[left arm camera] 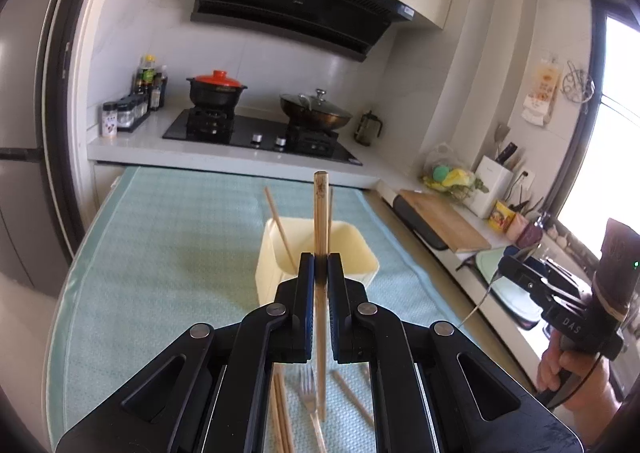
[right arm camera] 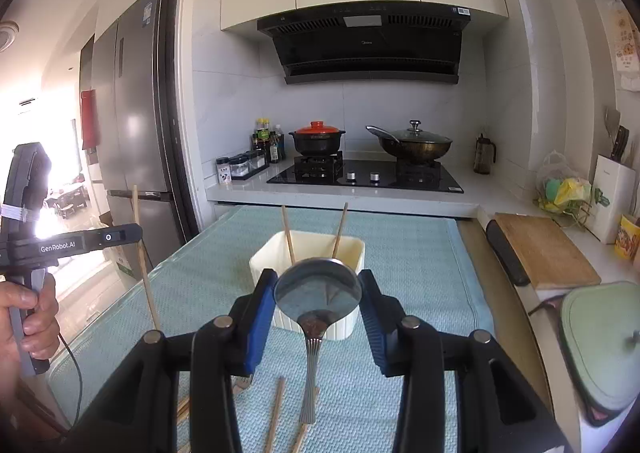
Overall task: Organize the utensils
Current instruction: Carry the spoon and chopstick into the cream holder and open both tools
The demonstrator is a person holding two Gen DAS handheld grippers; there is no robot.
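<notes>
My left gripper (left arm camera: 321, 267) is shut on a wooden chopstick (left arm camera: 321, 213) and holds it upright above the teal mat, just in front of the cream utensil box (left arm camera: 362, 249). Two chopsticks (right arm camera: 289, 233) stand in the box (right arm camera: 262, 259). My right gripper (right arm camera: 318, 285) is shut on the bowl of a metal spoon (right arm camera: 318, 289), whose handle hangs down over the mat. The right gripper also shows at the right in the left wrist view (left arm camera: 516, 265). The left gripper shows at the left in the right wrist view (right arm camera: 136, 233). Loose chopsticks (left arm camera: 352, 393) and a fork (left arm camera: 307, 383) lie on the mat.
The teal mat (left arm camera: 168, 253) covers the table. Behind it is a counter with a hob (right arm camera: 364, 177), a red-lidded pot (right arm camera: 318, 137) and a wok (right arm camera: 414, 143). A wooden cutting board (right arm camera: 540, 249) and a green lid (right arm camera: 600, 341) lie at the right. A fridge (right arm camera: 136, 125) stands at the left.
</notes>
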